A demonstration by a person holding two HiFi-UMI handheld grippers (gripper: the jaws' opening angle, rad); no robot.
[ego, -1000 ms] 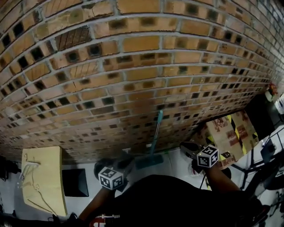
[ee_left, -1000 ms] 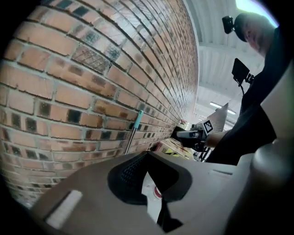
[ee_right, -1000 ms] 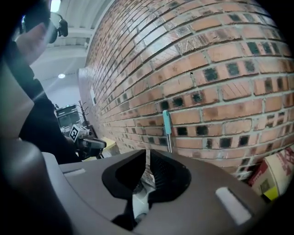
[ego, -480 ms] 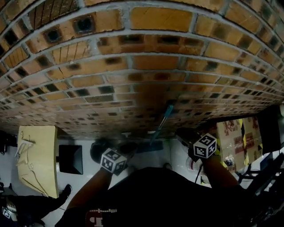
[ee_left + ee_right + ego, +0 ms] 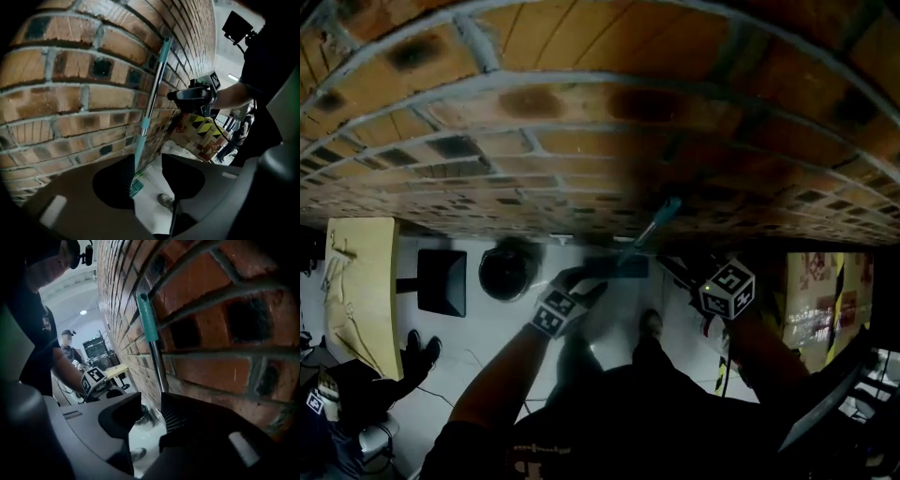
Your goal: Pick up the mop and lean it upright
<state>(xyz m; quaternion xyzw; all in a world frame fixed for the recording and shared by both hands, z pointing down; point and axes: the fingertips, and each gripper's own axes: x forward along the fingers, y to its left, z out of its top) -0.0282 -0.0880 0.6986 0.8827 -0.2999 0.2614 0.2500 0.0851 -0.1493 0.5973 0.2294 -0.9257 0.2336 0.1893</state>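
mop (image 5: 649, 236) – leans upright against the brick wall (image 5: 581, 141), teal grip at the top, metal shaft below it, flat head on the white floor (image 5: 487, 328) at the wall's foot. left gripper (image 5: 581, 279) – low, close to the mop's head; its jaws have just been opening and stand apart; in the left gripper view the shaft (image 5: 152, 93) runs down into the gap hard by the left jaw, and a piece of the head shows between the jaws, though contact with that jaw cannot be made out; nothing is clamped. right gripper (image 5: 675, 270) – just right of the shaft, near the wall; its jaws have just been opening too and are spread; in the right gripper view the shaft (image 5: 157, 357) comes down at the inner edge of the right jaw, the gap itself showing only floor and a shoe (image 5: 136, 454); no grasp. round black bin (image 5: 506, 272) – on the floor by the wall, left of the mop. pale table (image 5: 361, 291) – far left, with a black seat (image 5: 441, 281) beside it. box (image 5: 820, 300) with yellow-and-black stripes – at the right, against the wall.
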